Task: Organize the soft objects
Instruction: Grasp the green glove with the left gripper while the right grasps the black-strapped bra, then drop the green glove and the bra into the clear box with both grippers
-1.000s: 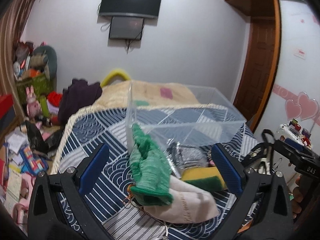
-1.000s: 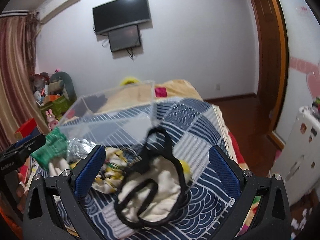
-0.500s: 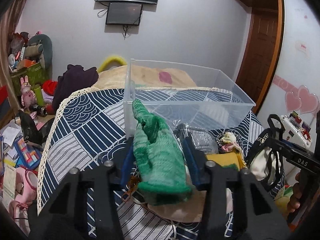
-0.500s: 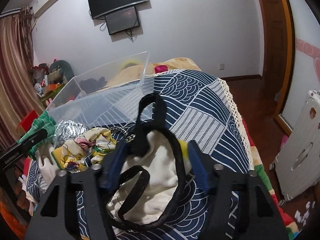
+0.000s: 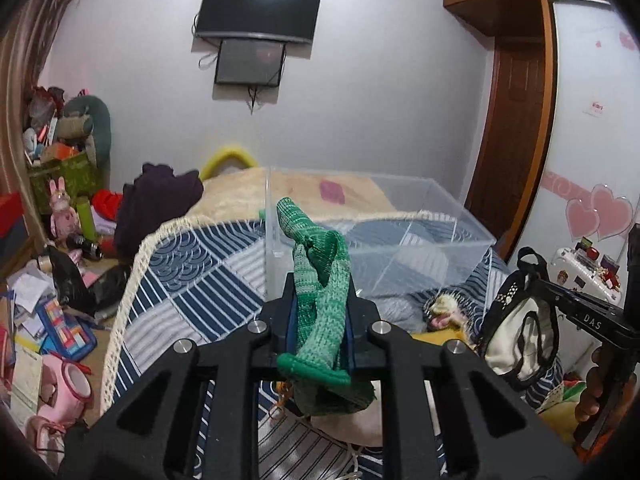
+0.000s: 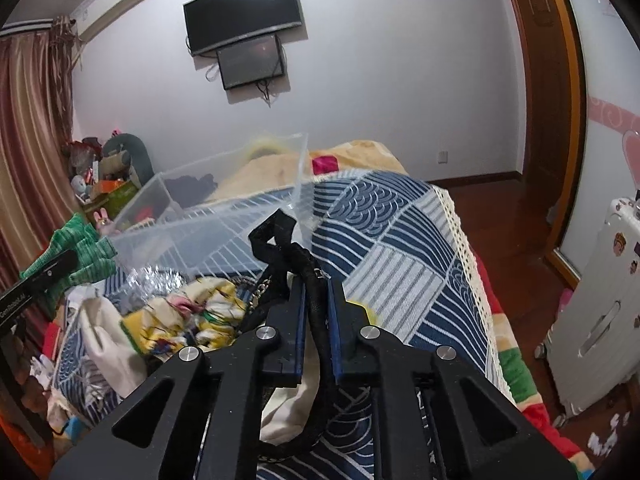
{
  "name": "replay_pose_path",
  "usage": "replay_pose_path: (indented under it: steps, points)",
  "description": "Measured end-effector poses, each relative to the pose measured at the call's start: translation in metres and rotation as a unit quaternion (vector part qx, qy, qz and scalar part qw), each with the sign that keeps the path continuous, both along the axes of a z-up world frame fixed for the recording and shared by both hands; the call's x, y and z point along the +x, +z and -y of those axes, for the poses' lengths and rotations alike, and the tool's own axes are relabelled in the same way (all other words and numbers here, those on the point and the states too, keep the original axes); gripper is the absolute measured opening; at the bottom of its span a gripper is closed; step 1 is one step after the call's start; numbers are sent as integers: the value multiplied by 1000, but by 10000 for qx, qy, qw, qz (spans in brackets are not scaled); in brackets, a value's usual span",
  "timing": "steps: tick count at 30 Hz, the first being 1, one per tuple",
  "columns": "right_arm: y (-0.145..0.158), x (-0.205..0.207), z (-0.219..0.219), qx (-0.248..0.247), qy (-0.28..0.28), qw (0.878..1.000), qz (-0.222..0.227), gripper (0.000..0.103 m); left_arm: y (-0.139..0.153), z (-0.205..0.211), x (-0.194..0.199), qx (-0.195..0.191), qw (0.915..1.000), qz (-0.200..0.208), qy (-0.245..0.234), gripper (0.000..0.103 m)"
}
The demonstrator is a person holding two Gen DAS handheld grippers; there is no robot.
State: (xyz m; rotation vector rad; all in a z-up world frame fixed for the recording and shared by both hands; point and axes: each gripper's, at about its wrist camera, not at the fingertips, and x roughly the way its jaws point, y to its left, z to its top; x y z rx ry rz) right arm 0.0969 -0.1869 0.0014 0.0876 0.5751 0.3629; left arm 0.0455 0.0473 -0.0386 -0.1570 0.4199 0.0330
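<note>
My left gripper is shut on a green knitted glove and holds it lifted above the bed, in front of a clear plastic box. My right gripper is shut on the black strap of a cream pouch, raised off the quilt; the pouch also hangs at the right of the left wrist view. The glove shows at the left of the right wrist view. The clear box stands just behind the strap.
Soft items lie in a pile on the blue patterned quilt: a yellow printed cloth, a white glove, a silver crinkled bag. Floor clutter lies left of the bed. A white suitcase stands at the right.
Both grippers went from wide open to shut, the left on the green glove, the right on the pouch's black strap. Both items have been lifted off the quilt.
</note>
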Motion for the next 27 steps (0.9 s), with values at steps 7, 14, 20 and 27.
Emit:
replay_pose_path:
  steps: [7,14,20,27]
  points:
    - [28,-8,-3,236,253,9988,345,8,23,1,-6,80,9995,306,-43,18]
    - [62,2,-21,195,422,9954,837,8,41,-9,9,-111,9989,420,-150,18]
    - [85,21,-40,177,581,9917,1132,8,44,-15,40,-185,9993,253,-206,18]
    - [91,56,-71,222,654,9905,1189,8,43,-19,83,-91,9996,12,-256,18]
